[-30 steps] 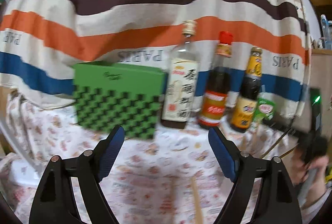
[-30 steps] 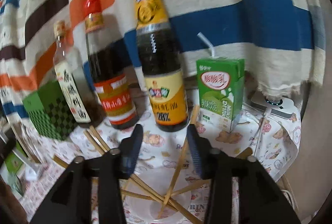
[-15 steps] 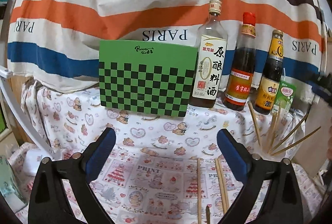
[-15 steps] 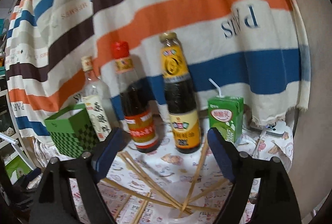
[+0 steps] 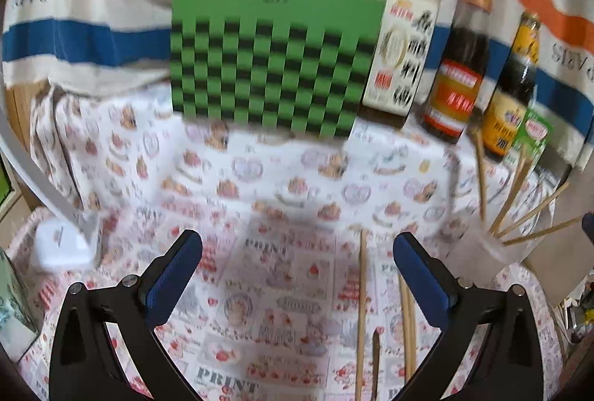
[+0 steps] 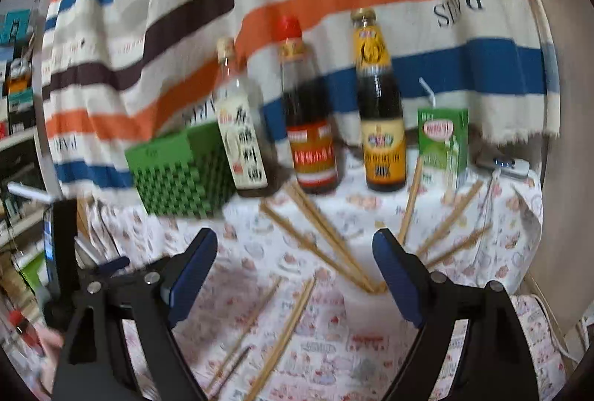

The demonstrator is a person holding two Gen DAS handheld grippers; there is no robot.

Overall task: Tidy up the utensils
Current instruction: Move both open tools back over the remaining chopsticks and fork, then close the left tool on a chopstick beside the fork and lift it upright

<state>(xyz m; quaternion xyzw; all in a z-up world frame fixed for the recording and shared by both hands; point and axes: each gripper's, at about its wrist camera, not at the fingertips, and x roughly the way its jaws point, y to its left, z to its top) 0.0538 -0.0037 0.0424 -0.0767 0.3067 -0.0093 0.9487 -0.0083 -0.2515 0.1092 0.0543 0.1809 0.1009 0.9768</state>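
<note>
Several wooden chopsticks stand fanned out in a clear cup (image 5: 493, 245) at the table's right; the same bundle (image 6: 326, 237) shows in the right wrist view. More chopsticks lie loose on the printed tablecloth (image 5: 362, 308) (image 6: 289, 326). My left gripper (image 5: 297, 275) is open and empty, above the cloth just left of the loose chopsticks. My right gripper (image 6: 295, 275) is open and empty, above the cloth, with the cup's chopsticks between and beyond its fingers.
A green checkered box (image 5: 267, 67) stands at the back. Three sauce bottles (image 6: 308, 111) and a green drink carton (image 6: 441, 141) line up beside it. A striped cloth hangs behind. A white charger (image 5: 63, 245) lies at the left edge.
The left gripper has dropped and moved closer to the table and the loose chopsticks. The right gripper has pulled back and opened wide, bringing more of the table into view.
</note>
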